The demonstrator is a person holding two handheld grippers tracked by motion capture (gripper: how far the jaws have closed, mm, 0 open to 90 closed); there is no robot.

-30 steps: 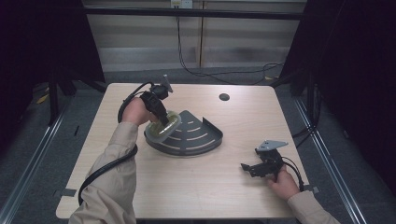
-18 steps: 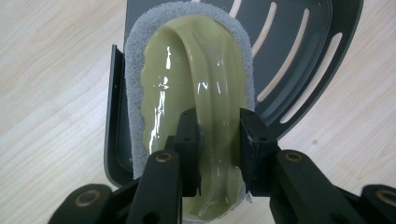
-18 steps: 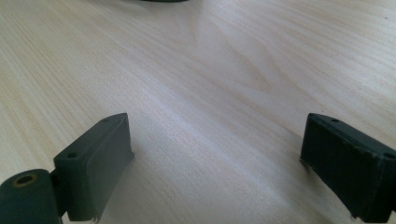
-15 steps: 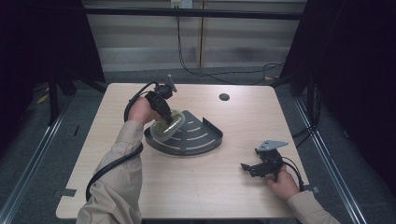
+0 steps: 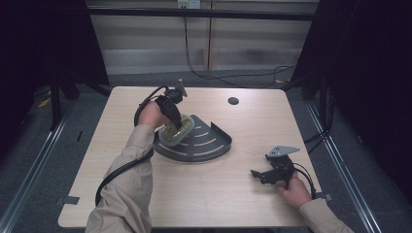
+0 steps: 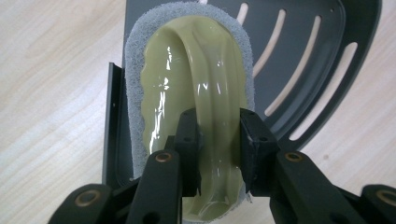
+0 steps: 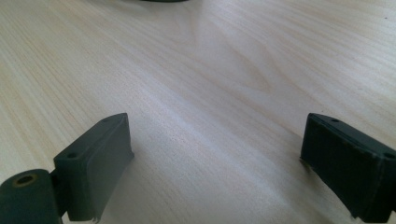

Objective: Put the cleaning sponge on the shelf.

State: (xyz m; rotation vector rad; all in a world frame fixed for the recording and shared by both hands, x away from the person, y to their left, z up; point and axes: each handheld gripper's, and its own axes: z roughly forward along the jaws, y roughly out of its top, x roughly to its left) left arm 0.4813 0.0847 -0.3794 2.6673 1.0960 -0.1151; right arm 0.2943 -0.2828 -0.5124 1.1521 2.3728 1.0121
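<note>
We are clamping the left gripper (image 6: pixel 217 135) onto a scrubber (image 6: pixel 196 84): its two black jaws are pressing on either side of the raised yellow-green handle ridge, closed as far as that ridge lets them. The scrubber's grey pad is facing down and its glossy top is facing us. In the left gripper view it is lying along the 9 o'clock wall of a dark slotted rack (image 6: pixel 317 56), with its near end sticking out past the rack's edge at 6 o'clock. The rack's curved slots are fanning out toward 2 o'clock, with the pale wood showing through them.

In the high view we are seeing the left gripper (image 5: pixel 176 120) pointing down into the rack (image 5: pixel 204 143), which is sitting a little toward 10 o'clock of the middle of the table (image 5: pixel 145 204). The scrubber (image 5: pixel 177 132) is occupying the rack's 9 o'clock part. The gripper's cable is looping past the sleeve.

We are resting the right gripper (image 5: pixel 262 175) on the table at about 4 o'clock, well apart from the rack. In the right gripper view its jaws are standing wide apart with bare wood between them (image 7: pixel 215 163), gripping nothing. A small dark hole (image 5: pixel 233 101) is lying near the table's 12 o'clock edge.
</note>
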